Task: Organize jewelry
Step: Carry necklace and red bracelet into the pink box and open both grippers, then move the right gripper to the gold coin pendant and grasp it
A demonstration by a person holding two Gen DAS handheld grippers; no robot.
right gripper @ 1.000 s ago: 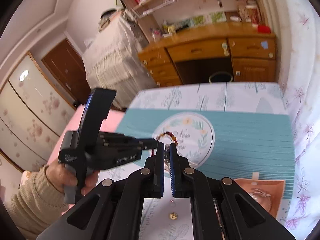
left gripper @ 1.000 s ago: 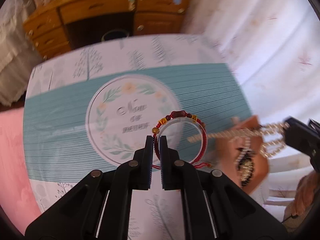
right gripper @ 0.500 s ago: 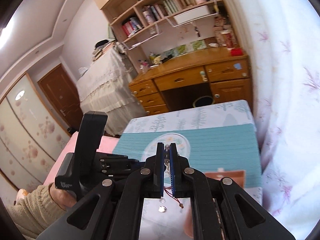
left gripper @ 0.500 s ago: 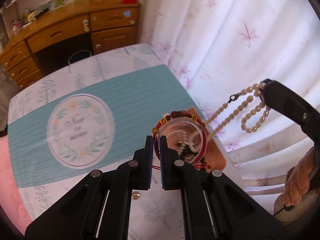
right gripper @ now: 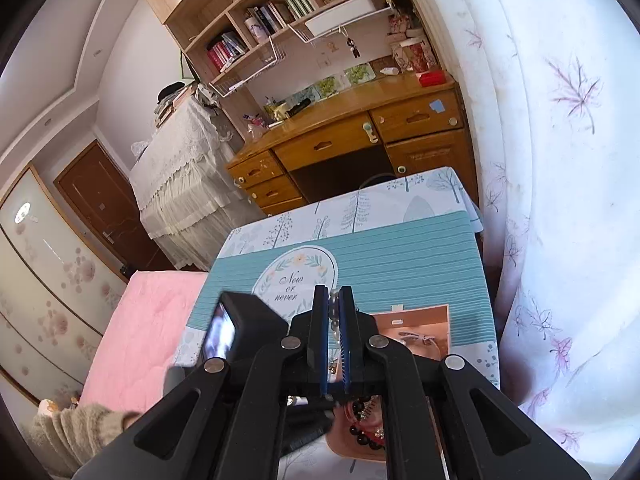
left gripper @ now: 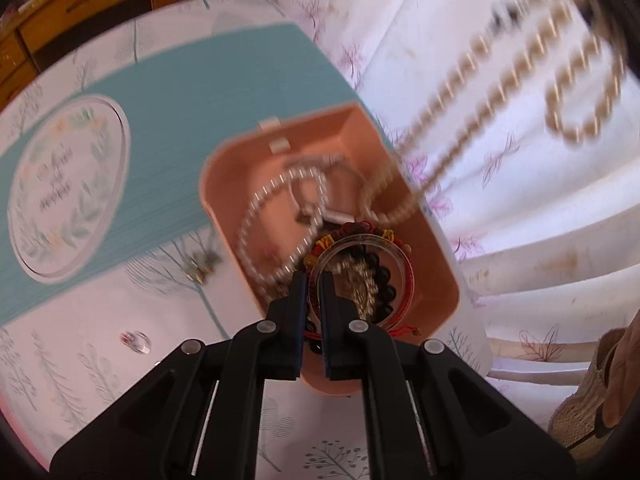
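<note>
Peach box (left gripper: 404, 216) under left claw (left gripper: 313, 280) — gripping red bracelet (left gripper: 360, 236), right claw (right gripper: 334, 300) clamping pearl strand (left gripper: 500, 96).

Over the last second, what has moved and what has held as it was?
The left tool carried the red beaded bracelet from above the teal mat to over the open pink box. The right tool swung the pearl necklace toward that box. Both tools stayed shut on their pieces; nothing was released.

Both claws matte black w/ silver screws, blue pads; beige knit sleeve (right gripper: 76, 424) on person's arm.
</note>
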